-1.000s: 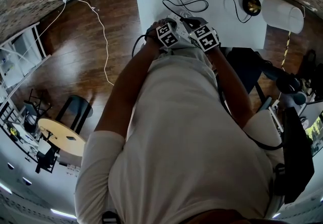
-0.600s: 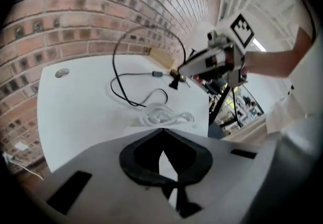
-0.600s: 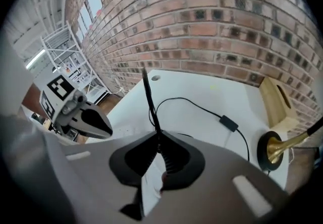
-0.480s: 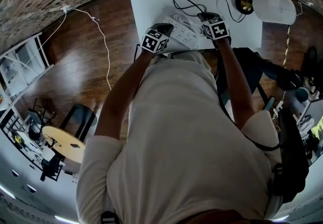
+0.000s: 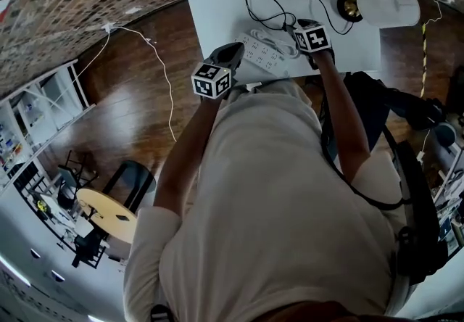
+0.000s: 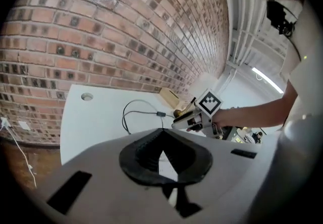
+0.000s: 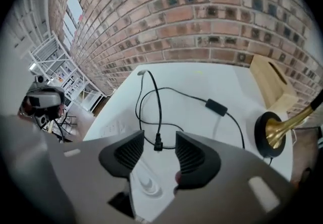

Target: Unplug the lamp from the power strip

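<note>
The lamp's small black plug [image 7: 158,142] lies loose on the flat white table [image 5: 217,1], just beside the long white power strip [image 5: 264,52] and in none of its sockets, so the pulling-out looks done; it shows at the middle of the right gripper view, and its thin black cord [image 7: 151,97] loops toward the upper left of that frame, then runs past an inline switch [image 7: 215,107] to the round brass lamp base [image 7: 275,134] at the right edge.

The right gripper [image 7: 158,153] points steeply down over the plug; its jaws have just been opening and now stand wide, the plug seen in the gap on the table beyond them, touched by neither pad, which reads as a release after the pull.

The left gripper [image 6: 161,140] hangs above the table's near edge, at the left of the head view, jaws closed tip to tip on nothing; it probably steadied the strip, though this angle gives no proof.

A white cylindrical lampshade [image 5: 388,5] and a tan wooden box [image 7: 270,84] sit at the table's far right, against the brick wall [image 7: 202,21].
</note>
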### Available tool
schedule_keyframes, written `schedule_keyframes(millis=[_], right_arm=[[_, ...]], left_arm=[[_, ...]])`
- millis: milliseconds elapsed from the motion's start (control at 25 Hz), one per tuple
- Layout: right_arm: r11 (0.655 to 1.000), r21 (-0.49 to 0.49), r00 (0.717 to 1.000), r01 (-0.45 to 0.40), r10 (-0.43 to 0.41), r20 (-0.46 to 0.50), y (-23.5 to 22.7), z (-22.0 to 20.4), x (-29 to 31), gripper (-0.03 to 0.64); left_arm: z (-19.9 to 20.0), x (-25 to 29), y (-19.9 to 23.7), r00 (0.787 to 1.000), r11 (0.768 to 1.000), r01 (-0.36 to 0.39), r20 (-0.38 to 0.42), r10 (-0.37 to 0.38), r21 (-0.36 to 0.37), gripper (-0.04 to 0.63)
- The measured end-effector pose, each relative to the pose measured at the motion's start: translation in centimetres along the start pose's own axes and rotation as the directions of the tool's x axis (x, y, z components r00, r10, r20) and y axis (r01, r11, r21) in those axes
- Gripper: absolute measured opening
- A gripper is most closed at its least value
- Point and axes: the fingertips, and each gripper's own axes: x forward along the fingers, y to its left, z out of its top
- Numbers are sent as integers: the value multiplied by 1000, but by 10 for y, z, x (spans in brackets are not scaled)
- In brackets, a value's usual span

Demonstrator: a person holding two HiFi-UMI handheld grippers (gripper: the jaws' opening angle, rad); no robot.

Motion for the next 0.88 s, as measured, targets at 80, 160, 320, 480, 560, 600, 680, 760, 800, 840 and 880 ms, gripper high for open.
schedule_keyframes(millis=[80, 160, 320, 480, 560, 600, 680, 760, 800, 840, 880], right_arm=[[999, -30, 996, 14, -11, 86, 0, 13, -13, 227], [996, -83, 988, 15, -2, 155, 8, 27, -27, 235], [976, -218, 972, 15, 37, 234, 33, 50, -52, 235], [936, -343, 948, 78, 38, 317, 41, 76, -90, 221], [919, -384, 942, 87, 50, 333, 47, 82, -105, 209], [917, -389, 939, 84, 57, 339, 49, 83, -112, 207], [918, -386, 932, 87, 62, 358, 49, 86, -124, 201], [917, -388, 923, 96, 64, 379, 49, 89, -132, 198], [917, -387, 919, 95, 69, 388, 50, 91, -135, 198], [919, -384, 915, 90, 76, 397, 52, 92, -137, 198], [922, -379, 911, 85, 81, 404, 54, 92, -139, 196]], left_arm=[[15, -10, -3, 997, 1000, -24, 67, 25, -16, 3], [28, -18, -3, 992, 998, -43, 119, 47, -38, 3], [44, -35, 0, 976, 994, -74, 197, 89, -83, 3], [60, -34, -5, 963, 995, -62, 258, 82, -84, 3], [63, -36, -11, 958, 994, -67, 272, 89, -88, 3], [64, -38, -14, 957, 994, -70, 277, 92, -89, 3], [68, -39, -19, 953, 994, -70, 287, 91, -85, 3], [72, -39, -20, 950, 995, -71, 299, 90, -75, 3], [74, -40, -20, 948, 995, -75, 304, 92, -67, 3], [76, -42, -19, 947, 995, -79, 306, 93, -58, 3], [78, -43, -19, 947, 995, -84, 306, 95, -49, 3]])
